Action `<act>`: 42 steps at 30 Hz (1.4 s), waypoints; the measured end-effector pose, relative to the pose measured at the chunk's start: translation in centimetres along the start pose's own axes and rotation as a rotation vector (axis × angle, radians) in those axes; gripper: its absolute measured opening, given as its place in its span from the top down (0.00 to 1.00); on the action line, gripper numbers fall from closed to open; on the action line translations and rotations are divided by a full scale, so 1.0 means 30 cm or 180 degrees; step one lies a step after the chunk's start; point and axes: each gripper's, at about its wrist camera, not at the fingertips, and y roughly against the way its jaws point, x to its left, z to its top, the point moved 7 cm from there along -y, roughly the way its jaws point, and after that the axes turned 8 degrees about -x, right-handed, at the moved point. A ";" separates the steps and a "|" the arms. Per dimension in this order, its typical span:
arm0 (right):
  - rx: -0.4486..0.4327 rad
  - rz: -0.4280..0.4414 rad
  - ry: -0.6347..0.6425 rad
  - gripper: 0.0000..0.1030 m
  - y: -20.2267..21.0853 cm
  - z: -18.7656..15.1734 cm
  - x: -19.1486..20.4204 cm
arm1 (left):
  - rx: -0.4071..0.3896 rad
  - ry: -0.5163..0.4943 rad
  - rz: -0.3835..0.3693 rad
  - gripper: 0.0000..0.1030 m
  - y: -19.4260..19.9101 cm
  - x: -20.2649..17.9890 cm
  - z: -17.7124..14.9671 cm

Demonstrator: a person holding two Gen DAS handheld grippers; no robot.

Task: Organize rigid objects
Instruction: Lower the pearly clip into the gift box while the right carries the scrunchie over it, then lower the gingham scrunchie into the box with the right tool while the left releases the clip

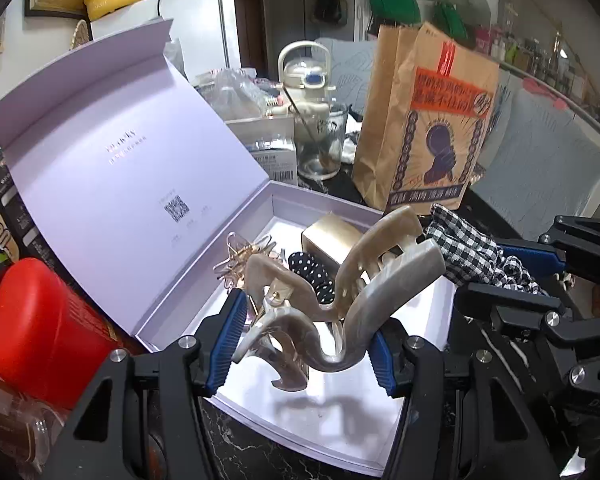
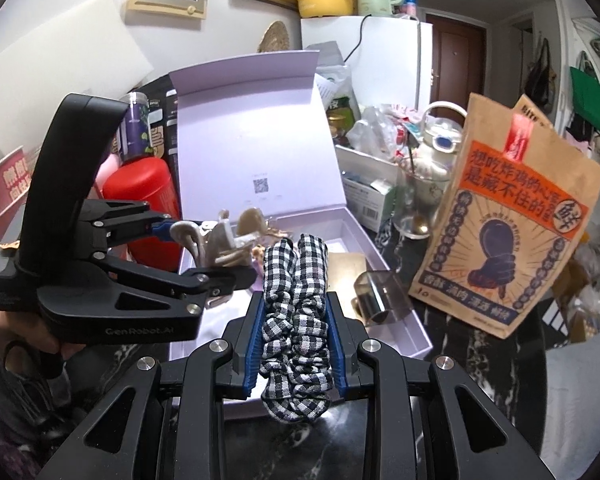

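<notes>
My left gripper (image 1: pixel 306 344) is shut on a large beige marbled hair claw clip (image 1: pixel 340 300) and holds it above the open lilac gift box (image 1: pixel 340 420). The clip also shows in the right wrist view (image 2: pixel 216 246), held by the left gripper (image 2: pixel 204 252). My right gripper (image 2: pixel 296 344) is shut on a black-and-white checked scrunchie (image 2: pixel 296 320) over the box's front part; the scrunchie shows in the left wrist view (image 1: pixel 476 252). Inside the box lie a gold clip (image 1: pixel 244 260), a polka-dot item (image 1: pixel 316 276) and a gold block (image 1: pixel 332 236).
The box lid (image 1: pixel 112 168) stands open at the left. A red canister (image 1: pixel 40 332) stands left of the box. A brown paper bag (image 1: pixel 432 120), a glass cup (image 1: pixel 320 144) and a white kettle-shaped bottle (image 1: pixel 306 76) stand behind. The table (image 2: pixel 440 392) is dark marble.
</notes>
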 end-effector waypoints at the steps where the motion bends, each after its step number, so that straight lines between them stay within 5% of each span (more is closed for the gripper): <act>1: 0.0012 0.0005 -0.0010 0.73 -0.007 -0.004 -0.001 | 0.0027 -0.0011 0.0009 0.45 -0.009 0.000 -0.004; 15: 0.0270 0.0081 -0.0191 0.73 -0.103 -0.069 -0.024 | 0.0389 -0.0215 0.0164 0.45 -0.110 -0.011 -0.084; 42: 0.0637 -0.0084 -0.0465 0.72 -0.223 -0.144 -0.059 | 0.0653 -0.0251 0.0391 0.45 -0.173 0.002 -0.152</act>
